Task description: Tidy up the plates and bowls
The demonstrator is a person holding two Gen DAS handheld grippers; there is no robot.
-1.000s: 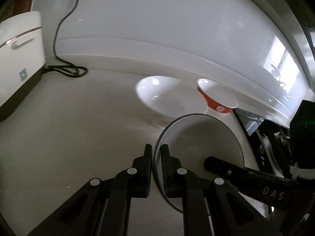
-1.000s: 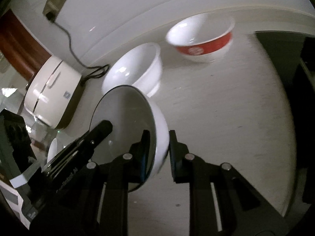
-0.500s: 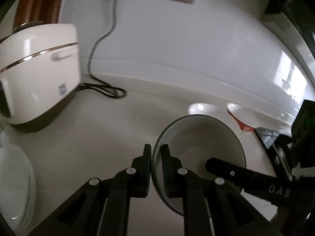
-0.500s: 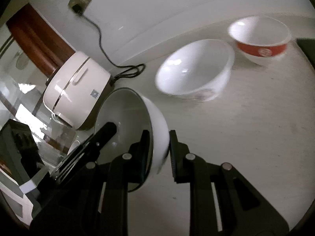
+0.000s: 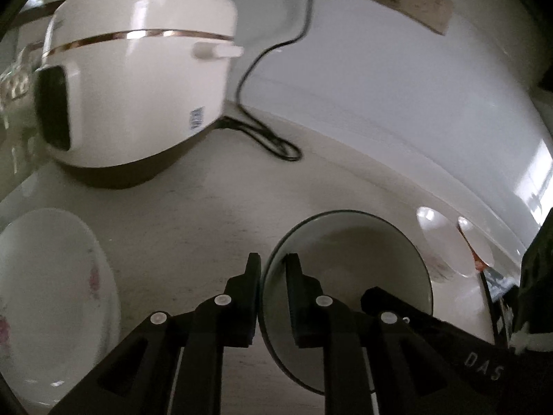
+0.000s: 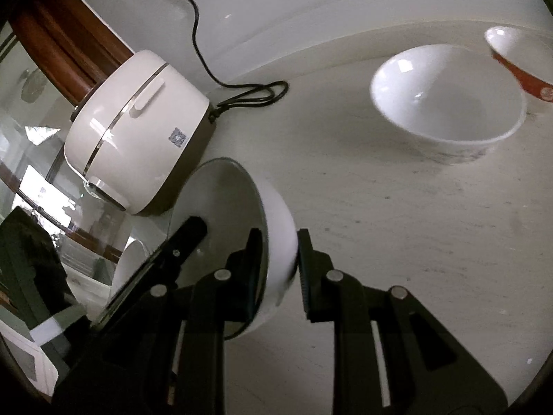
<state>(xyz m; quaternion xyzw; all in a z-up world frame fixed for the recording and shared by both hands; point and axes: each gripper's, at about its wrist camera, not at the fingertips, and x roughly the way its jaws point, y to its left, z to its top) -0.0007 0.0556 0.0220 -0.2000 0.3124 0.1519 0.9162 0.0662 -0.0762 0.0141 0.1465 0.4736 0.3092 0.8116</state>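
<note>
Bowl (image 6: 276,242) with a dark rim is hanging tilted above the counter (image 6: 397,242), gripped from both sides: the left hand-held gripper (image 5: 273,266) is pinching its rim, jaws opening slightly, while the right hand-held gripper (image 6: 280,245) is clamping the opposite wall. Farther right a white bowl (image 6: 449,103) and a red bowl (image 6: 518,62) are sitting; a rice cooker (image 6: 138,131) is standing left, a plate (image 5: 52,304) lying near left.

White bowl (image 6: 446,103), red-banded bowl (image 6: 525,65), gold-striped white cooker (image 5: 138,69).
</note>
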